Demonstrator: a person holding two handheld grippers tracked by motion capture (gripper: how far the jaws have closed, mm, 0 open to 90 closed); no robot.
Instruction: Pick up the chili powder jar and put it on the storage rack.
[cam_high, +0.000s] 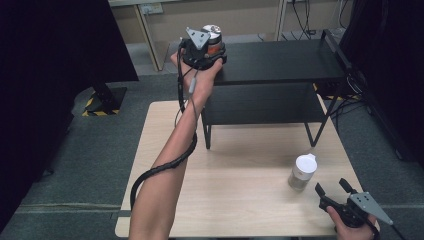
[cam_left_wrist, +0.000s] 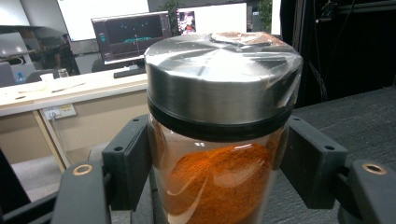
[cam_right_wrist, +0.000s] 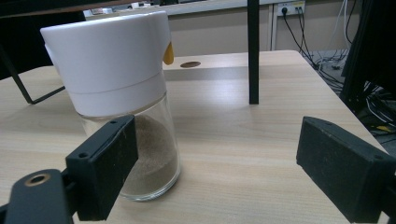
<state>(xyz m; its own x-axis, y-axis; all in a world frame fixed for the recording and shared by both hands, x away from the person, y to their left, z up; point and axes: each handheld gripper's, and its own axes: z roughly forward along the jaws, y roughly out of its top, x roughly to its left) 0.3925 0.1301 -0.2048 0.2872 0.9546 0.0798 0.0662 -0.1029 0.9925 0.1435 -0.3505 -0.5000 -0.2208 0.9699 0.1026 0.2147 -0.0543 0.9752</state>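
Forearm (cam_high: 165, 180): nearest the high camera, bare, reaching from the bottom edge up and forward over the table; a ribbed black cable (cam_high: 160, 167) curls beside it.
Table (cam_high: 240, 200): pale wood-grain top, rectangular with rounded corners, on grey carpet.
Left gripper (cam_high: 202, 52): black, a grey three-cornered plate on top, held at the left front corner of the shelf. Its jaws are closed against both sides of the spice jar.
Spice jar (cam_left_wrist: 219, 154): clear round glass, holding orange-red powder heaped unevenly; a broad brushed-metal lid wrapped in shiny film, with a black band beneath. The flat black pads press the glass just below that band.
Shelf (cam_high: 285, 62): matte black, grainy top on thin black metal legs, standing on the far part of the table, with a lower tier under it.
Shaker (cam_right_wrist: 126, 107): clear glass cylinder, a tall white plastic cap with a small yellow tab at its side, pale sandy powder in the lower part. It stands upright on the table's near right part, in front of the shelf.
Right gripper (cam_high: 332, 189): black, with a grey plate, held low at the table's near right corner. Its jaws are spread wide and hold nothing; the shaker stands just ahead, nearer one pad, and whether that pad touches it is unclear.
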